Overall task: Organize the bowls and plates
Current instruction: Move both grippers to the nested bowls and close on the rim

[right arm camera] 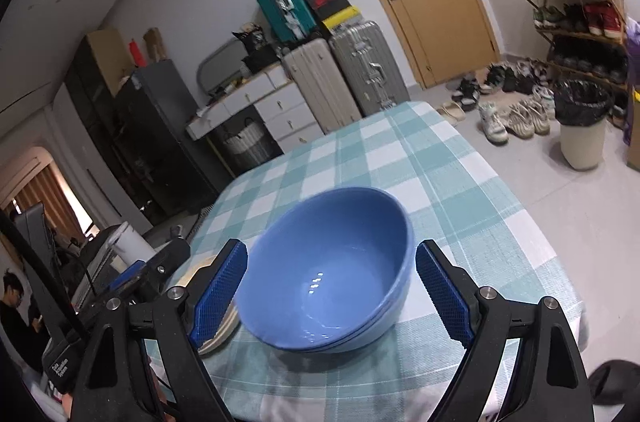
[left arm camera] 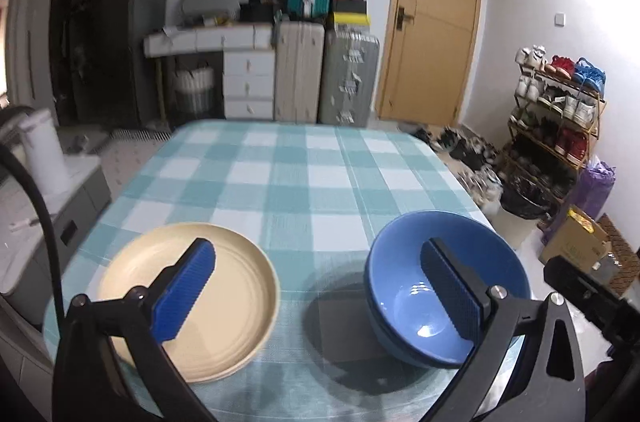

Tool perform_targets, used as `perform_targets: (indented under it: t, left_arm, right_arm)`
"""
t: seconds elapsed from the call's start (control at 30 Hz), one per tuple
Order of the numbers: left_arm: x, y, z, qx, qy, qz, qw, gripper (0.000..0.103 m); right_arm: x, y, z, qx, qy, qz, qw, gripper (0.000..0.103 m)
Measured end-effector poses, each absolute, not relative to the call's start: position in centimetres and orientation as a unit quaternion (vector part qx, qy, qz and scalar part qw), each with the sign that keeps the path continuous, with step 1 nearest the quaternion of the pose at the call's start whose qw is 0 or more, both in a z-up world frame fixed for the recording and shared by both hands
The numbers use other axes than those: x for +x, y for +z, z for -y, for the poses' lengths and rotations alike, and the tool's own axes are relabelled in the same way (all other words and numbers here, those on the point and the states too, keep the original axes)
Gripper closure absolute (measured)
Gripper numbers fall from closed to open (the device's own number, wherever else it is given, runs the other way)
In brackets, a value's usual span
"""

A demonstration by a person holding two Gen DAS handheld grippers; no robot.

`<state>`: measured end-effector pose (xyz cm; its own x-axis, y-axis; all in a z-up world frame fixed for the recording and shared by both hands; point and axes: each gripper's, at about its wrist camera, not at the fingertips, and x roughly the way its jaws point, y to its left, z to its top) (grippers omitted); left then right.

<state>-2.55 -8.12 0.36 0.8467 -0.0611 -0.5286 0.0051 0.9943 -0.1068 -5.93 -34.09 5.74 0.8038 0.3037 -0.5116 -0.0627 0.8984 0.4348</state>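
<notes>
On the near part of a table draped in a teal-and-white checked cloth point(left arm camera: 304, 182), woven-looking and slightly creased: a round cream plate point(left arm camera: 224, 286) at near left, matte, shallow, with faint concentric rings and a raised rim, apparently sitting on a second plate of the same kind, a thin edge showing beneath. At near right, well apart from the plates across a bare stretch of cloth, a deep round blue bowl point(left arm camera: 400, 262), glossy with small light glints in its hollow, nested in another blue bowl whose rim shows just under it; nothing inside the upper bowl. Left gripper point(left arm camera: 316, 296) hanging above the near edge, tongs wide apart, ribbed blue pads on black arms, one pad seen over the plate, the other over the bowl, gripping nothing. Right gripper point(right arm camera: 332, 298) likewise with tongs spread wide, cross-hatched blue pads either side of the blue bowl point(right arm camera: 328, 262) in its view, not pressing on it; contact with the bowl not discernible. Edge of the cream plate point(right arm camera: 212, 334) just visible behind the left pad there. Far beyond the table: hard-shell ribbed suitcases point(left arm camera: 328, 74), a teal one upright on top, a white drawer unit point(left arm camera: 248, 82), a tan wooden door point(left arm camera: 432, 22). At right, a slatted rack of shoes point(left arm camera: 560, 102); a pale bin lined with a black bag point(right arm camera: 582, 126) on the floor.
</notes>
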Motion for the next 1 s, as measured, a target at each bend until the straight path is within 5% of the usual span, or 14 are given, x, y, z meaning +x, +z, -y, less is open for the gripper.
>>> perform_targets:
  t: [0.23, 0.37, 0.53, 0.73, 0.8, 1.0]
  left_arm:
    - [3.4, -1.9, 9.4, -0.065, -0.055, -0.403, 0.911, 0.0]
    - [5.3, -3.2, 9.2, -0.099, -0.071, -0.452, 0.884, 0.001]
    - [7.1, -4.5, 10.2, -0.097, -0.1, -0.501, 0.854, 0.003]
    - [9.0, -6.6, 11.7, -0.081, -0.103, -0.552, 0.824, 0.027]
    - [9.3, -7.3, 11.8, -0.085, -0.101, -0.567, 0.813, 0.048]
    - [9.5, -8.6, 12.9, -0.079, -0.11, -0.593, 0.794, 0.083]
  right_arm:
    - [0.2, 3.3, 37.0, 0.256, 0.074, -0.417, 0.869, 0.016]
    - [3.1, 1.2, 38.0, 0.291, 0.094, -0.479, 0.823, 0.031]
    - [5.2, -0.7, 38.2, 0.287, 0.086, -0.519, 0.8, 0.037]
    - [6.6, -1.9, 37.4, 0.259, 0.081, -0.549, 0.79, 0.051]
    - [6.7, -1.8, 37.1, 0.248, 0.082, -0.55, 0.793, 0.061]
    - [7.3, -2.4, 35.7, 0.2, 0.074, -0.572, 0.792, 0.089]
